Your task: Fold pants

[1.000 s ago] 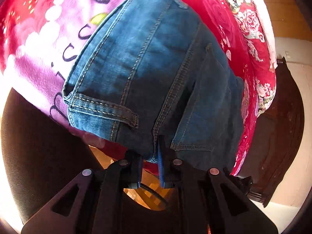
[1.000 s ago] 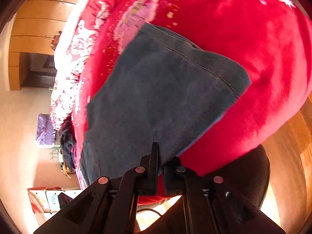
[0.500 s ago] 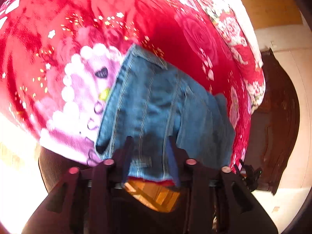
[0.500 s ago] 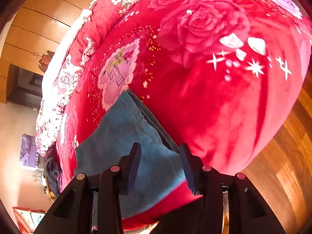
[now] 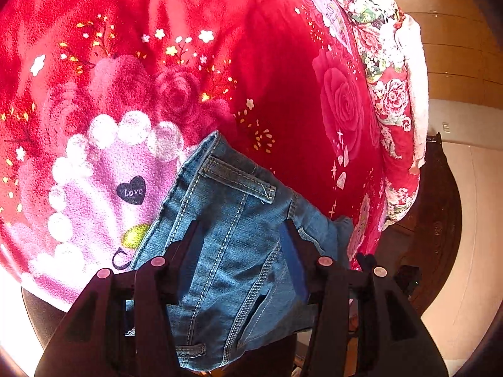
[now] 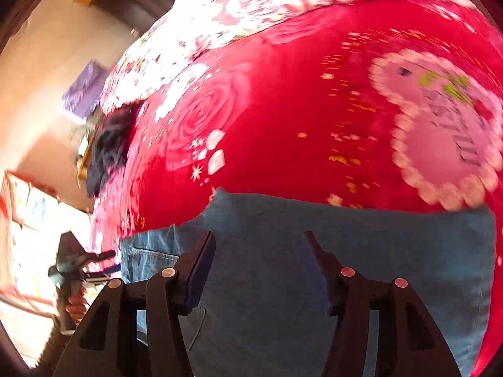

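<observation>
Left wrist view: left gripper (image 5: 240, 234) has its jaws spread wide, nothing pinched between them. Folded jeans (image 5: 239, 245) lie on the red floral blanket (image 5: 195, 75), filling the gap between the fingers and running out past both fingertips; waistband with belt loop (image 5: 237, 179) sits just ahead of the tips. Stitched seam runs down the middle between the jaws, pocket slit nearer the right finger. Pink heart patch (image 5: 103, 188) with a small "Love" heart lies off the left finger. Dark wooden furniture (image 5: 440, 220) stands far out past the right finger, beyond the blanket's edge. Right wrist view, blurry: right gripper (image 6: 259, 240) also has jaws wide apart, holding nothing. Plain denim of the jeans (image 6: 314, 251) spans across under and between both fingers, its far edge just ahead of the tips, blanket (image 6: 283, 110) beyond. Pink scalloped patch (image 6: 446, 132) ahead, off the right finger. The left gripper (image 6: 103, 262), in a hand, shows out past the left finger at the jeans' edge.
</observation>
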Motion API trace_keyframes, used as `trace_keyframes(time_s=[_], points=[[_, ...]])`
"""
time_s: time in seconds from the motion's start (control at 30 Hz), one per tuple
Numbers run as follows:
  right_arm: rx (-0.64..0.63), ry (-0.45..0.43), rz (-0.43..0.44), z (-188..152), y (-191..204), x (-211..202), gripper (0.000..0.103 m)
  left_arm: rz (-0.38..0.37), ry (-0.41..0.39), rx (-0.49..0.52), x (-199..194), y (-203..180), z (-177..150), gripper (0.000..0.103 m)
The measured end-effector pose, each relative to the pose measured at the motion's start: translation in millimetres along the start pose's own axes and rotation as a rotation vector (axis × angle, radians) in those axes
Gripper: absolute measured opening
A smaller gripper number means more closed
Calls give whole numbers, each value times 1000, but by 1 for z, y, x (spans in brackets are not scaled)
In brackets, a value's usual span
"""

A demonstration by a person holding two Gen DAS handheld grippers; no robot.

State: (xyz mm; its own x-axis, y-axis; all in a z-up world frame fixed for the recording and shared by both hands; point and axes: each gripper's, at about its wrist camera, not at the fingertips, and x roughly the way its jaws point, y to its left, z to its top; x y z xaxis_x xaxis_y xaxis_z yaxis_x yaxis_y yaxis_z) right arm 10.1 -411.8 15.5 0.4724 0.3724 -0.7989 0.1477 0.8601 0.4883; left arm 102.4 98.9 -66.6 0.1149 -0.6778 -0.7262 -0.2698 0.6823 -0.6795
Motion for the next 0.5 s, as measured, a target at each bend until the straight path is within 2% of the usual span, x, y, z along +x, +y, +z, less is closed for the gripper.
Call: trace_keyframes(time_s=[0.07,0.13,0.2,0.3,0.37,0.4,0.43,0.47,0.5], points=[[-111,27,-43,15,31,25,59,-2,-23,10,-8,2,5,51],[-186,74,-81,26,51,49,59,17,-41,15,-14,7,12,60],[-260,118,-131,35,65,69,59,17,-40,12,-13,12,18,65],[-370,213,-185,37,75,94,61,-38,52,-3,7,16,24,69],[-437,265,-237,34,74,104,61,-124,145,9,23,14,22,67],[-474,278,-257,31,76,107,53,-149,169,30,29,10,19,66],[-506,278,-269,28,77,107,43,-149,161,55,30,4,16,51],[-518,281,-259,26,77,106,5,-140,149,83,29,-3,12,30],[-529,273,-274,24,80,103,0,-138,137,113,27,-10,8,26]])
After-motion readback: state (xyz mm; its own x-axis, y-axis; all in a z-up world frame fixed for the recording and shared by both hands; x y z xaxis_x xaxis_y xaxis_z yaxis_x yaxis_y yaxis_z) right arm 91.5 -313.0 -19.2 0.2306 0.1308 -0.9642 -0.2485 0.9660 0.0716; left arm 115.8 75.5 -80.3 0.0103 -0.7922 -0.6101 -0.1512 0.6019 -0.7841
